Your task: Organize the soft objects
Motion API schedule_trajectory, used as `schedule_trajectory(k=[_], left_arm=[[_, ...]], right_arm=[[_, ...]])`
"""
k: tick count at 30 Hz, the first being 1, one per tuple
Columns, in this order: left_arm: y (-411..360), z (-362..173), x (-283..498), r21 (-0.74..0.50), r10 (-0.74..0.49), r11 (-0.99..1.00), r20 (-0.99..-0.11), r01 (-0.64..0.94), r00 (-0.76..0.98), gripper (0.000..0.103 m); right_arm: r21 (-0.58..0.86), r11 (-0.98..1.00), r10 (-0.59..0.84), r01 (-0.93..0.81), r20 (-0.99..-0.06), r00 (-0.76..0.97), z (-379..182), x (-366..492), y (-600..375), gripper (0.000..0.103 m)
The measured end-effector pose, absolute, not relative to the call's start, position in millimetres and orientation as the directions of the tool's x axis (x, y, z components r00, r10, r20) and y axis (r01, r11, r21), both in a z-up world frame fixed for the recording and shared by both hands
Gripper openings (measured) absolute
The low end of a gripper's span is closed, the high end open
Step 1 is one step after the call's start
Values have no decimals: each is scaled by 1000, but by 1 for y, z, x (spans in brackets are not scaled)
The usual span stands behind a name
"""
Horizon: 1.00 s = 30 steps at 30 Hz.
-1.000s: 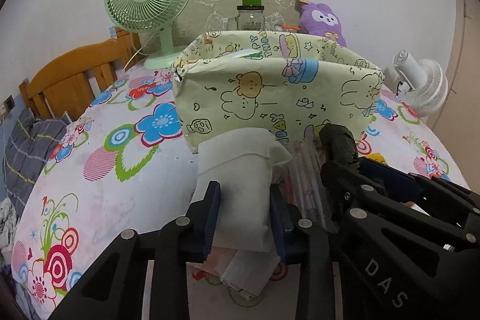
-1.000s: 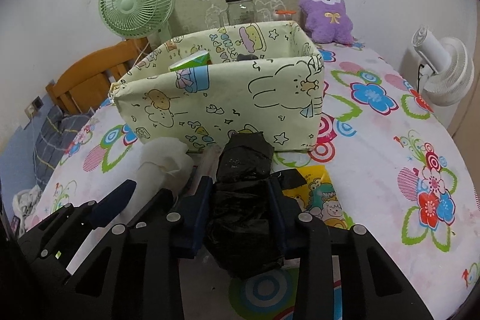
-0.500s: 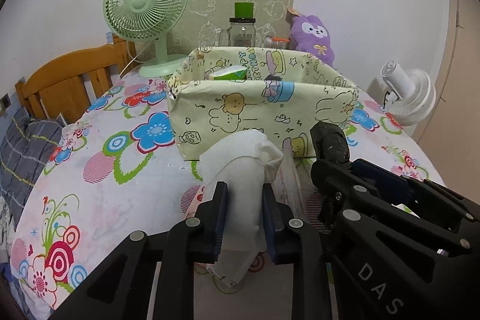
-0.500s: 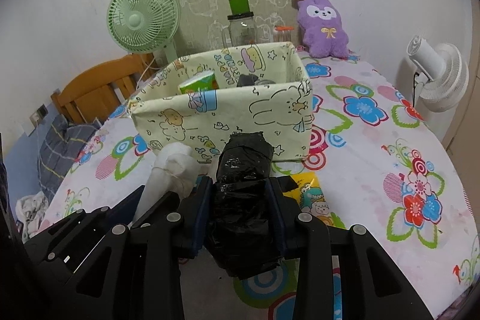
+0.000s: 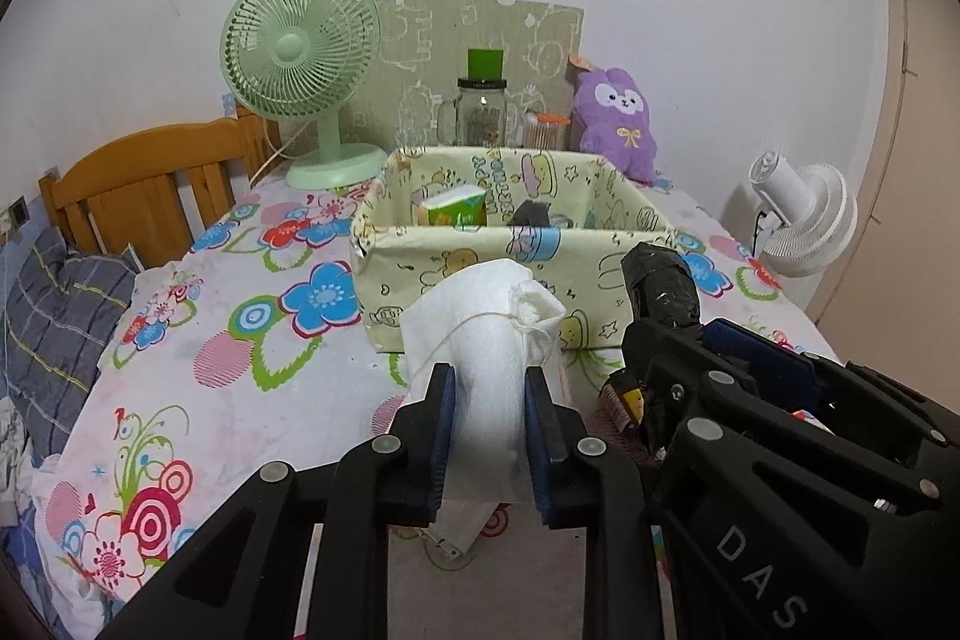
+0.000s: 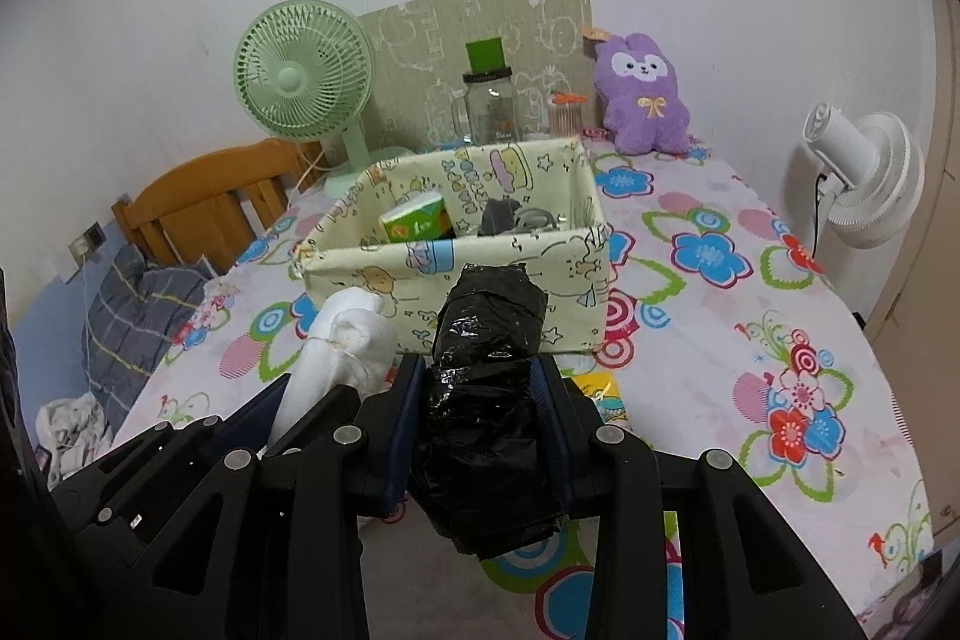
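Note:
My left gripper [image 5: 489, 403] is shut on a white drawstring pouch [image 5: 486, 334] and holds it above the table, in front of a cartoon-print fabric box [image 5: 420, 280]. My right gripper [image 6: 480, 403] is shut on a black plastic-wrapped bundle [image 6: 486, 370], also raised in front of the box [image 6: 372, 274]. The two grippers are side by side; the pouch [image 6: 348, 346] shows at the left in the right wrist view, and the bundle [image 5: 660, 286] at the right in the left wrist view. Inside the box lie a green tissue pack [image 6: 417, 220] and a grey item [image 6: 498, 217].
A green fan [image 5: 300, 58], a glass jar [image 5: 480, 112] and a purple plush [image 6: 645, 91] stand behind the box by the wall. A white fan [image 6: 864, 178] is at the right edge. A wooden chair [image 5: 150, 184] is at left. A yellow packet [image 6: 597, 391] lies under my right gripper.
Both grippers have risen with their loads, so I now look down into the box from higher up. The grips on pouch and bundle are unchanged.

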State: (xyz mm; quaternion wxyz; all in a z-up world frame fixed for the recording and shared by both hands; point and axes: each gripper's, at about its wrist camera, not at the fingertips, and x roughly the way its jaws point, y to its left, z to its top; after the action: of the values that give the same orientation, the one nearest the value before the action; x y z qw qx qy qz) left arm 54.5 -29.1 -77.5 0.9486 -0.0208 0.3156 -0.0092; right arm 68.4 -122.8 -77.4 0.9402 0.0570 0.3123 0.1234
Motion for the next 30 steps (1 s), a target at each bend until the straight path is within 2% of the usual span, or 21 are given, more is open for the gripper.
schedule_trajectory(k=[30], left_arm=[[-33,-17,45,-38,-51,999,-515,37,856,21]], right_arm=[[146,970,241,-194,-493,836,-10,51,-127,40]])
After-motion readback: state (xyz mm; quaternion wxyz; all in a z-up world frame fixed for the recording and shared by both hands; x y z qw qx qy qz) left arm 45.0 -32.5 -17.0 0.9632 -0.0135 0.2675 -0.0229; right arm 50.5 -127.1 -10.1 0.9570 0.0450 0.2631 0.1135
